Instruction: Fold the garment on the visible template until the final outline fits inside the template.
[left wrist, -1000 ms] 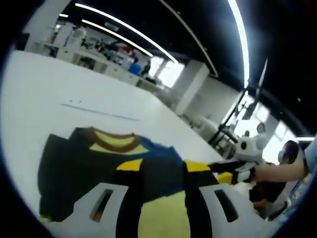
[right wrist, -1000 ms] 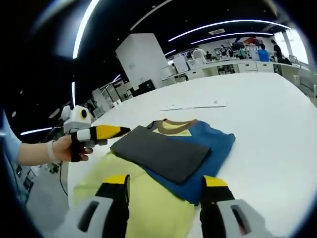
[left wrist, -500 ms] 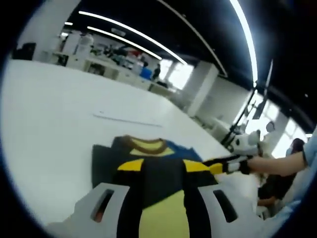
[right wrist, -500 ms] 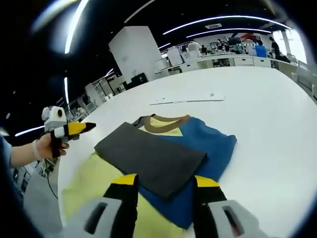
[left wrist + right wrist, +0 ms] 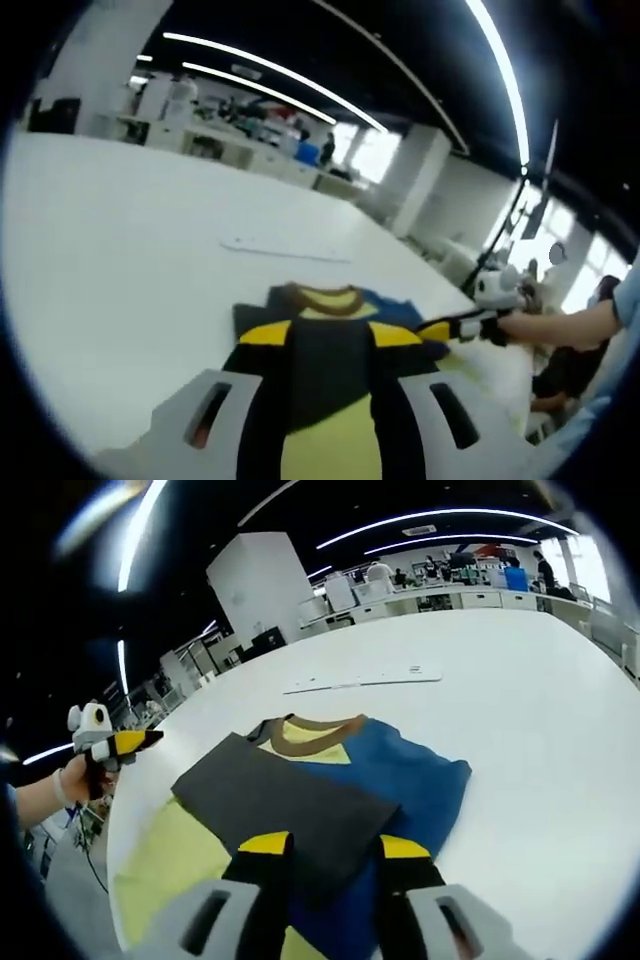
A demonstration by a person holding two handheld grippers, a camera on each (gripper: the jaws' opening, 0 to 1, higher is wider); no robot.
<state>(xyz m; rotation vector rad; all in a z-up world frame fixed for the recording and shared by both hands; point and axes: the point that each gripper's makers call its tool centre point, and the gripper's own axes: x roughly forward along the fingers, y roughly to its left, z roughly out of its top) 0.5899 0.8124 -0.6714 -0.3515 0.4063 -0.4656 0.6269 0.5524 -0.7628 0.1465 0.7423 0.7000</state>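
The partly folded garment (image 5: 330, 800), a knit top in blue, dark grey and pale yellow with a brown ribbed collar, lies flat on the white tabletop (image 5: 540, 710). In the right gripper view a dark grey panel is folded across its middle, the blue part shows beyond it toward the right, the yellow lower part spreads to the left, and the collar with its yellow inset sits at the far end. A thin pale strip (image 5: 365, 680) lies on the tabletop beyond the collar, well apart from the garment. The right gripper (image 5: 330, 845) has its yellow-tipped black fingers (image 5: 262, 846) parted above the near edge of the garment, holding nothing. In the left gripper view the left gripper (image 5: 330, 335) likewise hangs over the garment (image 5: 335, 305) with fingers apart and empty; the right gripper enters from the right, held by a person's hand (image 5: 525, 325). An open hall with desks and ceiling light strips lies behind.
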